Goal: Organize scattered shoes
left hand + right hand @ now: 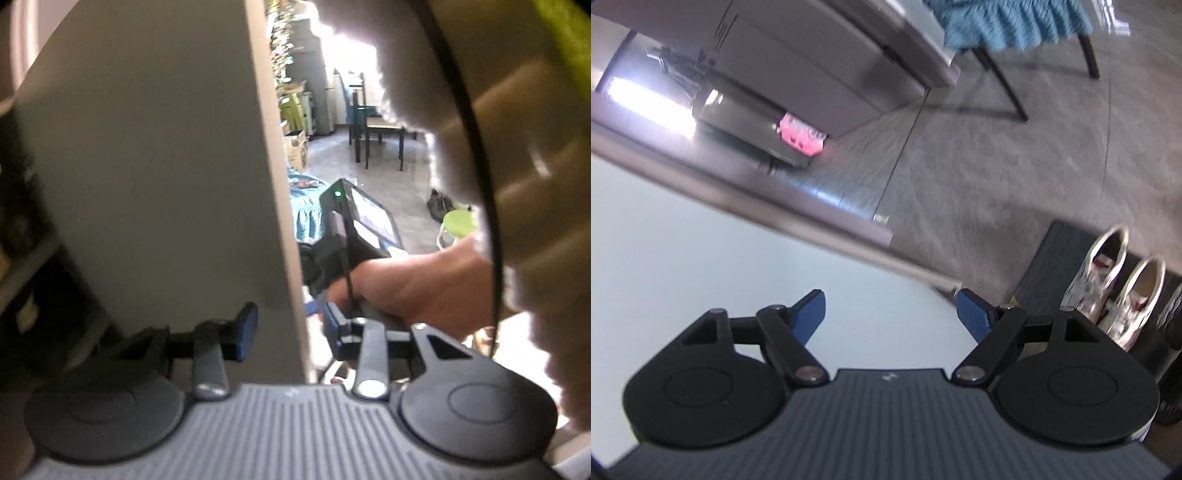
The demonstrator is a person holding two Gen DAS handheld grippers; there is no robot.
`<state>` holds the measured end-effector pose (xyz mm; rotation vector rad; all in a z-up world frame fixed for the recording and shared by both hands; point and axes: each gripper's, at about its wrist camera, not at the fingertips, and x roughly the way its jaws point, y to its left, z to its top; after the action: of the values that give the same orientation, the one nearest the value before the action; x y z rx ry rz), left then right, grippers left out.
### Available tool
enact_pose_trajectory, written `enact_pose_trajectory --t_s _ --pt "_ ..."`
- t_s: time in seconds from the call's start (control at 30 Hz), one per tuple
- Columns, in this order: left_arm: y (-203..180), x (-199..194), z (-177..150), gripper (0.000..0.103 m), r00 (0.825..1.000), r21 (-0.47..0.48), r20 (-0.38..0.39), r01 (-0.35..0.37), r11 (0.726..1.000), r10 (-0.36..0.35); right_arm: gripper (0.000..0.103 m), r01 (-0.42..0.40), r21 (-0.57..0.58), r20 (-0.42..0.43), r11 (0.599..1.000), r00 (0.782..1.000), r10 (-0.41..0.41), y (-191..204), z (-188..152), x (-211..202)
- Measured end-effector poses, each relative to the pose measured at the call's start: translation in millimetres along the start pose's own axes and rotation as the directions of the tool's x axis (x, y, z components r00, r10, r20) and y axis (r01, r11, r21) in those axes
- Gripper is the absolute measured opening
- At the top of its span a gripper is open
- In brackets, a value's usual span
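In the right wrist view a pair of white sneakers stands side by side on a dark mat at the right, heels toward me. My right gripper is open and empty, left of the sneakers and apart from them, in front of a white panel. In the left wrist view my left gripper is open with nothing held, close to the edge of a grey upright panel. A dark pair of shoes lies far off on the floor. A hand holds the other gripper's body just ahead.
A chair draped with blue cloth stands at the back, and a pink object sits under a grey cabinet. Dark shelves show at the left. A table with chairs and a green-lidded container lie beyond.
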<state>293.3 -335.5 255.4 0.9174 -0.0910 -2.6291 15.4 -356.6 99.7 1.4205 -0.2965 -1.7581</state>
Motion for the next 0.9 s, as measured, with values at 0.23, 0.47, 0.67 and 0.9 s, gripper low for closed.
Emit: enact_pose_trajectory --t_s 0.23,0.47,0.67,0.9 --pt "-6.7 33.4 27.9 0.042 1.0 0.083 -0.001 0.028 0.996 -0.028 0.082 0.032 0.15 0.088 0.988 0.995 -0.046 -72.7 37.0 -29.9" --pt "-1.8 44.3 38.9 0.049 0.991 0.097 -0.115 0.075 0.992 -0.064 0.082 0.058 0.199 0.139 0.978 0.987 -0.087 -139.8 57.6 -64.2" --pt "-5.3 78.3 49.2 0.058 0.981 0.119 -0.166 0.122 0.985 -0.101 0.082 0.064 0.244 0.156 0.968 0.982 -0.105 -173.8 56.6 -81.2" --pt "-24.5 104.0 -0.5 0.063 0.962 0.139 -0.256 0.135 0.981 -0.096 0.081 0.179 0.315 0.009 0.932 0.981 -0.191 -250.3 30.7 -7.2"
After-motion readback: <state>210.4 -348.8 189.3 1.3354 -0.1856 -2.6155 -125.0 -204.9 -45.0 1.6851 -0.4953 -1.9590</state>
